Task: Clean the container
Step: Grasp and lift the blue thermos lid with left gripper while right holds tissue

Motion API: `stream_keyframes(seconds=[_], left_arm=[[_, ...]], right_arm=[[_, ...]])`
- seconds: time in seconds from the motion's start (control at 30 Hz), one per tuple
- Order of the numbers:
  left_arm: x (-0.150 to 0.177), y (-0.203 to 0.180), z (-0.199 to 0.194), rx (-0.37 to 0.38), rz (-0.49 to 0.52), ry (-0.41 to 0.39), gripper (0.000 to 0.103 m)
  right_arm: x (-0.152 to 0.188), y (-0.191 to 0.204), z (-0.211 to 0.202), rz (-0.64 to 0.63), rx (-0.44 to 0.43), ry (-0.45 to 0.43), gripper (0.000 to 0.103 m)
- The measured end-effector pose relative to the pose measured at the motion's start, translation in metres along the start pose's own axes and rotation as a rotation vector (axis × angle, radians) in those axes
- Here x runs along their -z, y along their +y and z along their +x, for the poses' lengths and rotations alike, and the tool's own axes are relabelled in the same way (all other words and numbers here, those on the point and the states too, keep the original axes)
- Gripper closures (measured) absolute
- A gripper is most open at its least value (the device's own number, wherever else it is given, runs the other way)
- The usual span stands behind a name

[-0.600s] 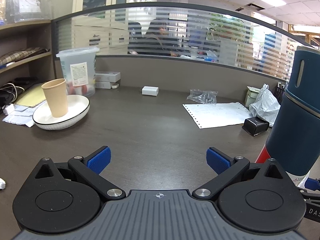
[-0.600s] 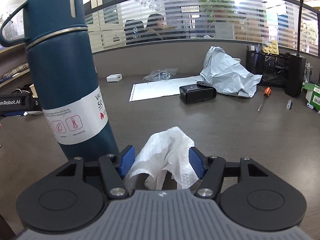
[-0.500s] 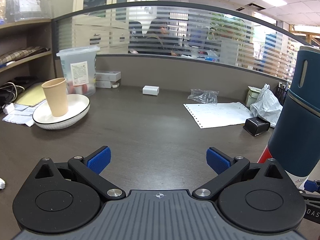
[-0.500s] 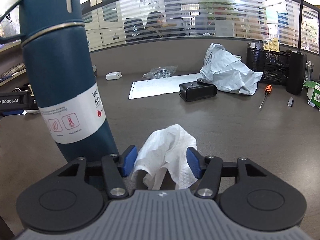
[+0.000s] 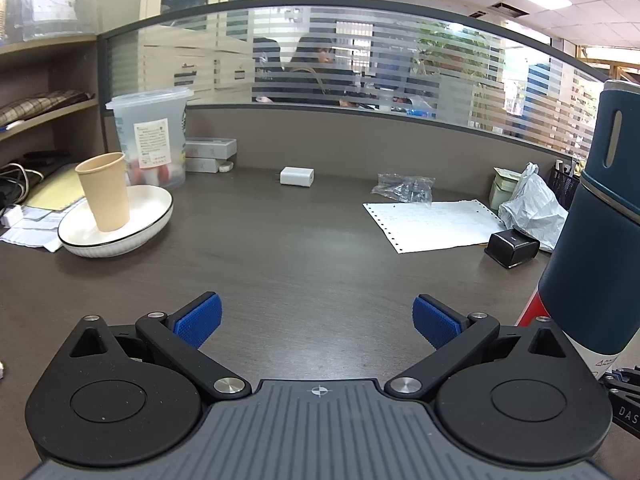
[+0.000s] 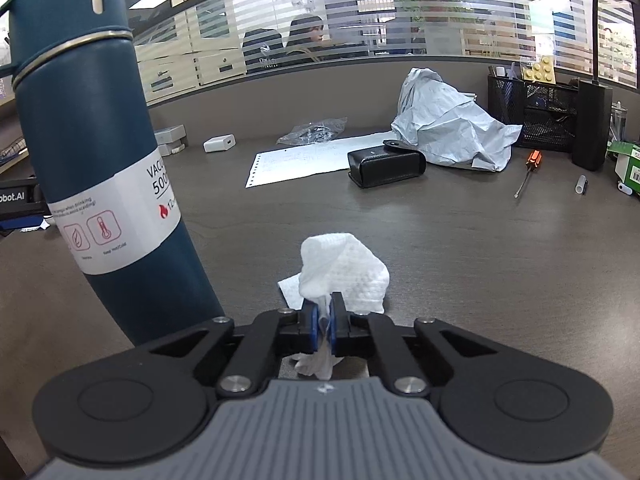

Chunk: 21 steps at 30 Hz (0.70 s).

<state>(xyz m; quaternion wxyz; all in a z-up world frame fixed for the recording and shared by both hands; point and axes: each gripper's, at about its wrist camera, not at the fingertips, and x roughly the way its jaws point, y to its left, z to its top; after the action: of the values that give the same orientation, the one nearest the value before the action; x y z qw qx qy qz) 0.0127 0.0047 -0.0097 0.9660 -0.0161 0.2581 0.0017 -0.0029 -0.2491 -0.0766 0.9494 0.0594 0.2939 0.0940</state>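
The right gripper (image 6: 325,322) has its jaws pressed together on a crumpled white paper towel (image 6: 346,276), which bunches up just ahead of the blue pads and trails a little behind them over the dark counter (image 6: 460,248). Just to the left of these jaws stands the dark blue vacuum flask (image 6: 96,128), its long axis vertical, cap end up and base on the counter; the fisheye view makes it appear to lean. A steel ring separates cap from body, and a white label wraps the lower half. The flask and the towel are apart.

The left gripper (image 5: 316,322) has its jaws spread wide with nothing between them, only bare counter. The same flask (image 5: 596,220) rises close to the right of these jaws, beyond the right pad. Well ahead and to the left, a tan paper cup (image 5: 105,191) stands upright in a white bowl (image 5: 132,232). Ahead and to the right lie a white perforated sheet (image 5: 432,224) and a small black case (image 5: 512,246)
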Motion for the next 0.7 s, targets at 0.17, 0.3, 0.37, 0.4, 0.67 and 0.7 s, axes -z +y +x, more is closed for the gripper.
stream_keyframes(seconds=[0.17, 0.3, 0.37, 0.4, 0.67, 0.7], left_arm=[[-0.005, 0.003, -0.005, 0.008, -0.017, -0.021, 0.0], [-0.011, 0.006, -0.011, 0.017, -0.04, -0.047, 0.0], [-0.008, 0.007, -0.019, 0.036, -0.067, -0.101, 0.0], [-0.011, 0.009, -0.024, 0.043, -0.078, -0.103, 0.0], [-0.038, 0.009, -0.065, 0.202, -0.152, -0.274, 0.0], [-0.042, 0.008, -0.07, 0.225, -0.159, -0.293, 0.0]], right_arm=[[-0.003, -0.014, -0.013, 0.06, -0.102, -0.015, 0.096], [-0.007, -0.022, -0.022, 0.105, -0.164, -0.04, 0.096], [-0.01, -0.025, -0.027, 0.123, -0.193, -0.051, 0.096], [-0.012, -0.026, -0.03, 0.129, -0.209, -0.057, 0.096], [-0.032, -0.027, -0.068, 0.128, -0.371, -0.155, 0.096], [-0.035, -0.027, -0.073, 0.126, -0.393, -0.169, 0.096]])
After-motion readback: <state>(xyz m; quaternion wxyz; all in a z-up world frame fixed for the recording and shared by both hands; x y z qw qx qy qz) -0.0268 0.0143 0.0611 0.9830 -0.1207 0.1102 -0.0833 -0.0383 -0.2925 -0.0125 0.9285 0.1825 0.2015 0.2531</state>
